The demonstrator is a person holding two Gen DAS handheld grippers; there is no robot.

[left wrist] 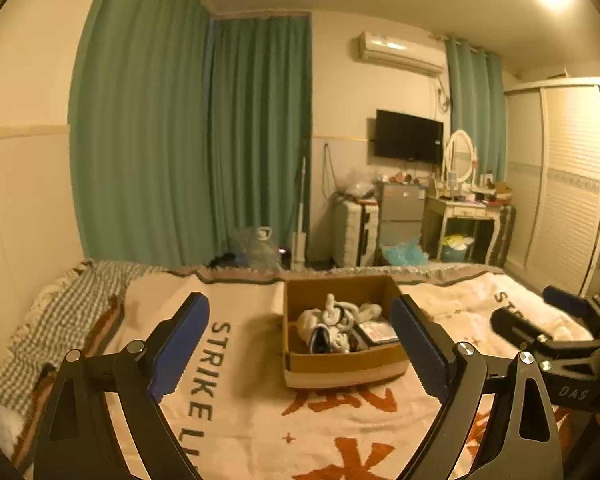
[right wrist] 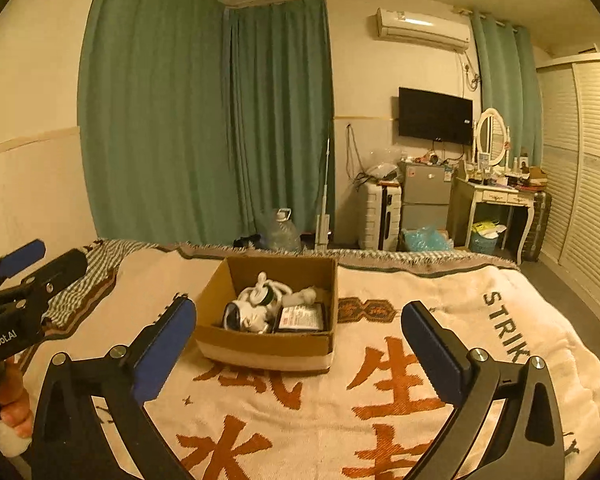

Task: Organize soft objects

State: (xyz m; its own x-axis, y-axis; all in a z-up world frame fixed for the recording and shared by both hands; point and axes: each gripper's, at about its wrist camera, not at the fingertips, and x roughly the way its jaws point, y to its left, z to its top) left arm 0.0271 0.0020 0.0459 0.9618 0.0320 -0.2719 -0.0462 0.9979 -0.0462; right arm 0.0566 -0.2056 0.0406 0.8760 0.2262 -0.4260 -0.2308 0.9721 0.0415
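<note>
A brown cardboard box (left wrist: pixel 342 362) (right wrist: pixel 268 344) stands on the bed's cream blanket. In it lie white plush toys (left wrist: pixel 332 322) (right wrist: pixel 260 304) and a dark flat packet with a white label (left wrist: pixel 378 332) (right wrist: pixel 302 317). My left gripper (left wrist: pixel 300 344) is open and empty, held above the blanket just in front of the box. My right gripper (right wrist: pixel 300 340) is open and empty, in front of the box and a little to its right. The right gripper also shows at the right edge of the left wrist view (left wrist: pixel 548 320), and the left gripper at the left edge of the right wrist view (right wrist: pixel 32 268).
The cream blanket (right wrist: pixel 380 400) with orange characters and "STRIKE" lettering covers the bed; a checked cloth (left wrist: pixel 60 320) lies along its left side. Beyond the bed's foot are a water jug (right wrist: pixel 282 232), a suitcase (right wrist: pixel 380 216), a small fridge, a dressing table and a wardrobe (right wrist: pixel 580 180).
</note>
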